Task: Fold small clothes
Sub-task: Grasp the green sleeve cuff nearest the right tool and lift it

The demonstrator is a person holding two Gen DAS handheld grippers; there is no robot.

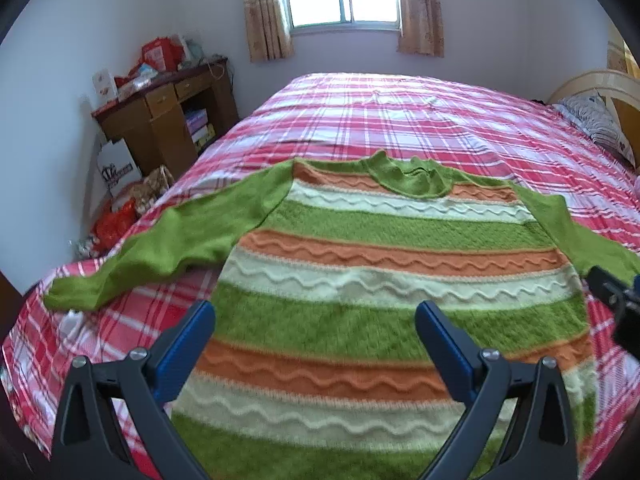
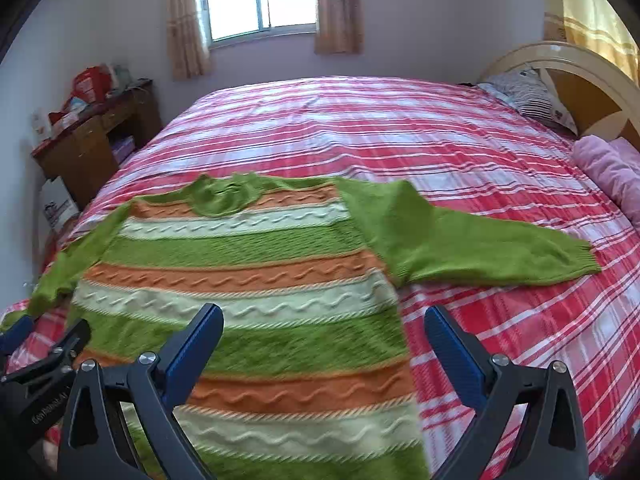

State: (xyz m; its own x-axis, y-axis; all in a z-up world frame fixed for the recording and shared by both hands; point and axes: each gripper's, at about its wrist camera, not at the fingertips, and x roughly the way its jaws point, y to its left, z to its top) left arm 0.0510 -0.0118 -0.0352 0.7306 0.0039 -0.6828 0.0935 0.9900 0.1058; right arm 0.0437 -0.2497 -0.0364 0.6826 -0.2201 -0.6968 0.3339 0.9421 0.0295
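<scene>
Across the centre of both frames, a knitted sweater (image 1: 380,280) (image 2: 248,280) lies flat and face up on a bed (image 1: 400,120) (image 2: 400,140) covered with a red, pink and white plaid sheet. Its body shows horizontal bands of fuzzy green, orange and pale cream, the orange and cream bands carrying raised wavy ridges; collar and both sleeves are plain green, and the sleeves spread outward to each side. At the lower left of the right wrist view, white lettering runs along the black body of the left claw (image 1: 314,316), too blurred to read. A white paper bag (image 1: 118,170) with dark printing, illegible, stands at the middle left of the left wrist view beside a brown wooden desk (image 1: 160,120) (image 2: 88,140) piled with red packets. The left claw has blue ribbed pads on black arms, spread wide apart over the sweater's lower body, holding nothing. The right claw (image 2: 324,318) is likewise spread wide with nothing between its pads, over the sweater's right edge and the sheet. A striped pillow (image 2: 528,98) and a curved cream headboard (image 2: 560,60) occupy the upper right.
</scene>
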